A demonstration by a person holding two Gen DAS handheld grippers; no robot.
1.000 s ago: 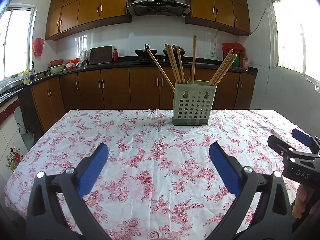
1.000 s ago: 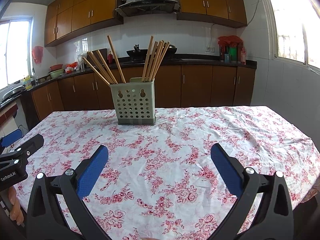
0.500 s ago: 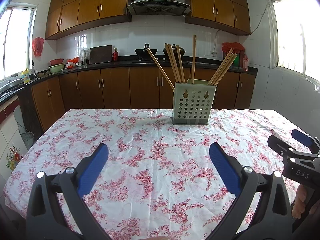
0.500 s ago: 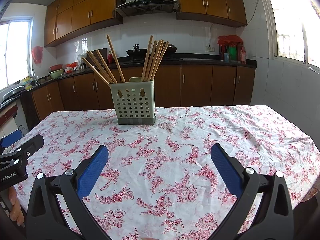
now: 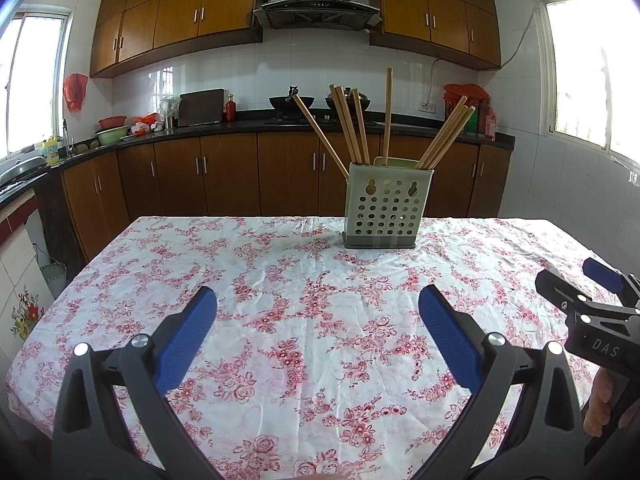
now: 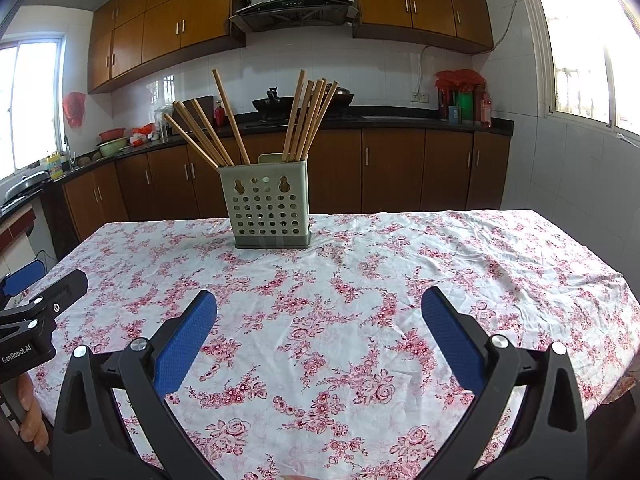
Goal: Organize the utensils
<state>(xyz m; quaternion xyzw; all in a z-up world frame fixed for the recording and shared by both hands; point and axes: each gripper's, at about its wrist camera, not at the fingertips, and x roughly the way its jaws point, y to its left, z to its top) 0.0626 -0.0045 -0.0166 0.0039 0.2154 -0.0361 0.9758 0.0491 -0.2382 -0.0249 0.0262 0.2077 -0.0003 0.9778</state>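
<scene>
A pale green perforated utensil holder (image 5: 386, 206) stands upright at the far side of the table; it also shows in the right wrist view (image 6: 270, 206). Several wooden chopsticks (image 5: 354, 128) lean out of it, in a left and a right bunch (image 6: 306, 118). My left gripper (image 5: 318, 322) is open and empty, well short of the holder over the cloth. My right gripper (image 6: 320, 322) is open and empty, likewise back from the holder. Each gripper shows at the edge of the other's view: the right gripper (image 5: 592, 300) and the left gripper (image 6: 32, 300).
The table has a white cloth with red flowers (image 5: 304, 320). Behind it run brown kitchen cabinets (image 5: 224, 176) and a dark counter with pots and bottles. The table's right edge (image 6: 624, 280) drops off by the tiled wall.
The right wrist view has edged slightly closer to the holder. The left gripper has not visibly moved. Both grippers stay open.
</scene>
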